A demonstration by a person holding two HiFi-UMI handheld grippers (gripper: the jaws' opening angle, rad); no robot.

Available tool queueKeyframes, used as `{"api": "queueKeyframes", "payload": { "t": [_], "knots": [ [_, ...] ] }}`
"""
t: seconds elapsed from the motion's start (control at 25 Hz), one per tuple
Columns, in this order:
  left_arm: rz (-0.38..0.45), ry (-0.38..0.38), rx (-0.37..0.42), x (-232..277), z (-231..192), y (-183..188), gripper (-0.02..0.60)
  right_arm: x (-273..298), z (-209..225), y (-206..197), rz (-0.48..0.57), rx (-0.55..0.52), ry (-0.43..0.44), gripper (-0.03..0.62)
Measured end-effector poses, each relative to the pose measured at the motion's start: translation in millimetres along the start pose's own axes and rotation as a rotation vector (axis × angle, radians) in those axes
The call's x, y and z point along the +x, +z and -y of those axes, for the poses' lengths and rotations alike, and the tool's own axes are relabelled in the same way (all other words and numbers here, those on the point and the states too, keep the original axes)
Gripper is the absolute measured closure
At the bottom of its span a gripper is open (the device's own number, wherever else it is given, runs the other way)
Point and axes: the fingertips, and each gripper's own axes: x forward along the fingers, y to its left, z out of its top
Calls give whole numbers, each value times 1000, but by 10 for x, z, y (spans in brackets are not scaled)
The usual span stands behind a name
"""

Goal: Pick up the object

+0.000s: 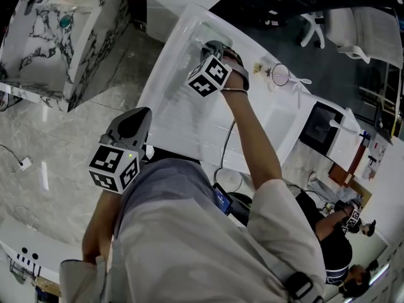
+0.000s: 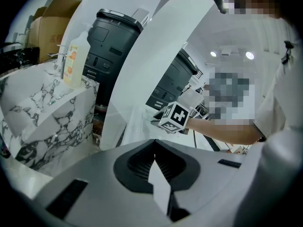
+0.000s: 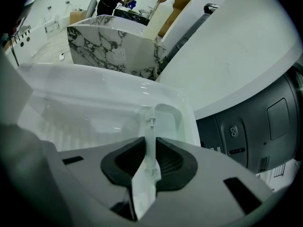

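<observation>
A thin white plastic piece point(image 3: 151, 121) stands edge-on between the jaws of my right gripper point(image 3: 150, 144) and sticks out past them. The jaws look shut on it. It hangs over a white tray point(image 3: 118, 91) with a raised rim. In the head view the right gripper point(image 1: 211, 45) reaches out over the far end of the long white table point(image 1: 180, 100), and the piece itself is hidden behind the gripper. My left gripper point(image 1: 136, 117) stays low near the person's body, off the table's near-left edge. Its jaws point(image 2: 155, 156) are shut with nothing between them.
A marble-patterned block point(image 1: 57, 36) stands left of the table, with a pale bottle point(image 2: 75, 60) on it. A dark grey machine point(image 3: 255, 122) sits behind the table. Small items, among them a wire ring point(image 1: 281, 74), lie at the table's right. Another person point(image 1: 338, 238) sits at lower right.
</observation>
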Motion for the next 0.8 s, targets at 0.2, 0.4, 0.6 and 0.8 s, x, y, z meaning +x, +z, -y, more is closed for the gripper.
{"api": "queueKeyframes", "payload": {
  "t": [0.2, 0.4, 0.6, 0.8],
  "knots": [
    [1, -3, 3, -37, -15, -6, 575, -31, 17, 3, -8, 3, -10, 523],
    [1, -3, 5, -77, -26, -15, 575, -50, -9, -6, -15, 9, -5, 526],
    [6, -5, 4, -113, -29, -16, 575, -78, -29, 0, -19, 10, -6, 526],
    [4, -7, 8, -138, -48, -19, 575, -102, -39, 6, -22, 18, -3, 526]
  ]
}}
